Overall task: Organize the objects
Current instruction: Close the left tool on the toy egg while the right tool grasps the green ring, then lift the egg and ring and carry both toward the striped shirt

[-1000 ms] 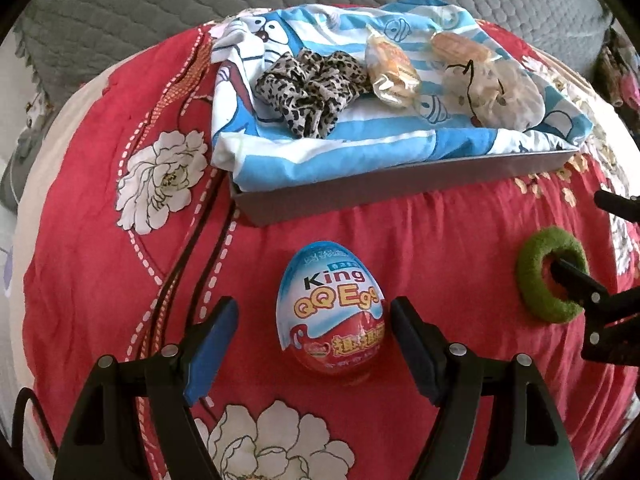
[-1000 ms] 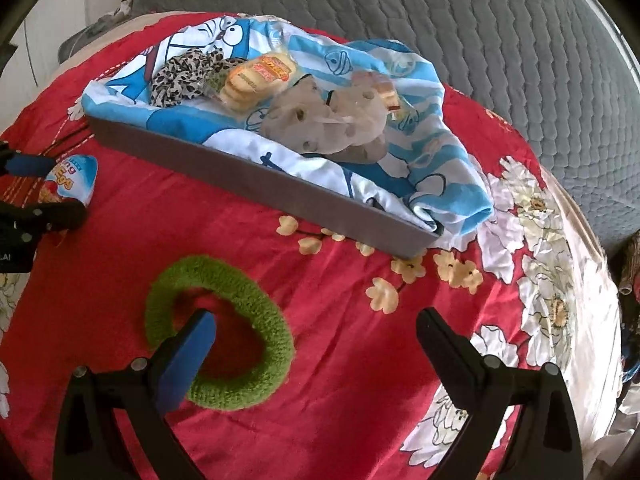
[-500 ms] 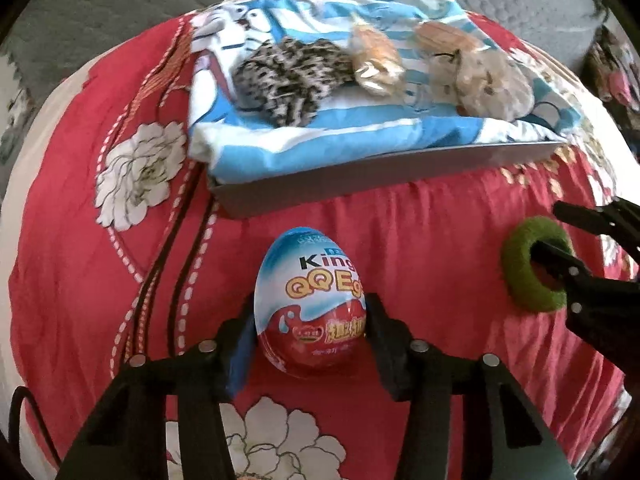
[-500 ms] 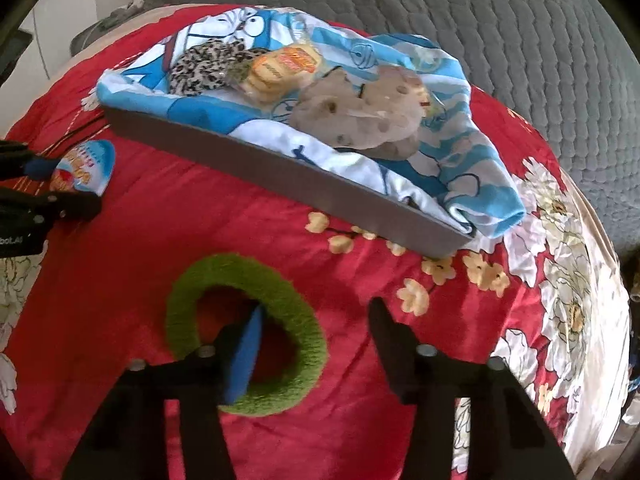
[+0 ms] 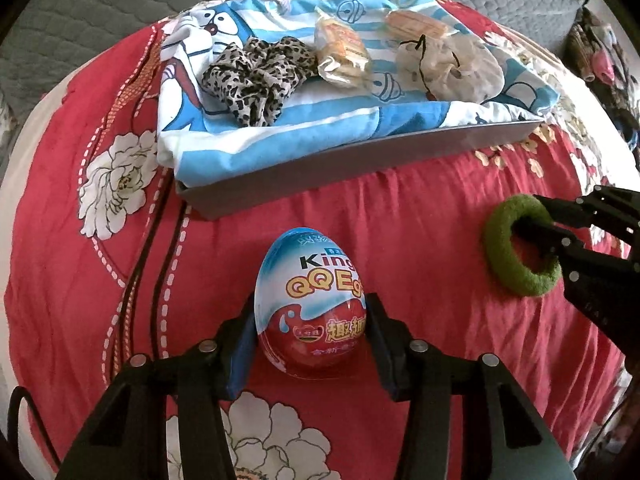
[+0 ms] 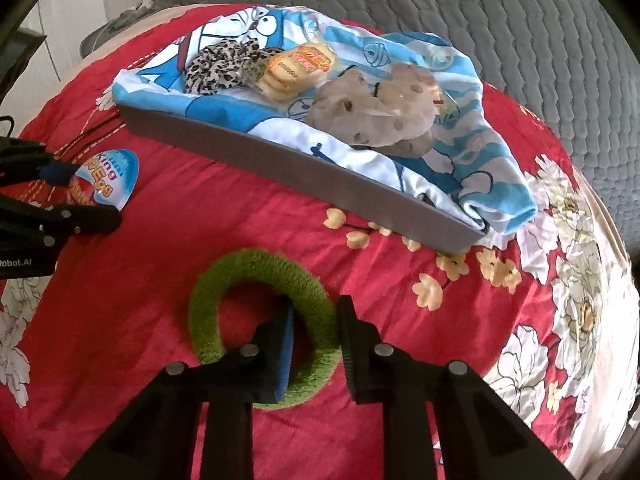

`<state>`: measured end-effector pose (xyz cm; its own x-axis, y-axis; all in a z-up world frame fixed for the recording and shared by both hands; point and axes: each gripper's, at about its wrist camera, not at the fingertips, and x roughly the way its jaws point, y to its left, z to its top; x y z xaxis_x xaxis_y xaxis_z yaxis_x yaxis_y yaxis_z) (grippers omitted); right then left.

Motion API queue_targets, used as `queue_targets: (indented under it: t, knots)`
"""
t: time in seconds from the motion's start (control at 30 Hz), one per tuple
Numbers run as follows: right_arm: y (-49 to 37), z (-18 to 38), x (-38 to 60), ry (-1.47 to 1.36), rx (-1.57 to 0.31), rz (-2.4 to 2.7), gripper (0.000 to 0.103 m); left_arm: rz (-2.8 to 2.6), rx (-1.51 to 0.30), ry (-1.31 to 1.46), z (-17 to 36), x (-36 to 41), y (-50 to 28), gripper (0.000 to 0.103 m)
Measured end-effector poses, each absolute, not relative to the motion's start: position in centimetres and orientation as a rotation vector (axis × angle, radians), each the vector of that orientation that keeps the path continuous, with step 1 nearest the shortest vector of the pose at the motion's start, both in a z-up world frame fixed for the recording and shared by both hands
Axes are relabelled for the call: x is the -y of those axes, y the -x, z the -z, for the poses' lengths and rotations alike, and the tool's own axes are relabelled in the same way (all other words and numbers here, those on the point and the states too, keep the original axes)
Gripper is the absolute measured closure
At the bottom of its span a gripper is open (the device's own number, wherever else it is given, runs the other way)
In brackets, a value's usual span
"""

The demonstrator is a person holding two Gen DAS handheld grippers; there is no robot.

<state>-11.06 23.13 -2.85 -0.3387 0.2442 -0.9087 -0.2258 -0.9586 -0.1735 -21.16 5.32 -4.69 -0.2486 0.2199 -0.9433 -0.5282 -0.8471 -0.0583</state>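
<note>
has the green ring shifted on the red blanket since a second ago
Cannot tell. The green ring sits about as far from the grey tray, now pinched by the right gripper.

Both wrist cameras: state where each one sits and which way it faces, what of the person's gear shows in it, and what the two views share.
Left wrist: sits on the left gripper, looking steeply down along its fingers at the toy egg clamped between them; the right gripper enters at the right edge.
Right wrist: sits on the right gripper, looking down at the green ring, one finger inside the ring and one outside, pinching its band; the left gripper shows at the left.
Shared: egg, ring, grey tray lined with blue cartoon cloth, red floral blanket.
</note>
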Motion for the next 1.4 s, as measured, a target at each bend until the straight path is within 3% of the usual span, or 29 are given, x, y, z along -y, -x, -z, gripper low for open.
queue_targets:
  t: [0.6,1.4]
  knots:
    - [9.7,1.7,-23.0,1.629,-0.104,-2.393,0.088,-2.137,-0.384,1.525,3.5,-4.8,20.5,0.052]
    - [7.7,-4.4,-20.3,1.559,-0.084,-2.475,0.088,-2.199,-0.41,1.389,-2.9,-3.0,17.0,0.052]
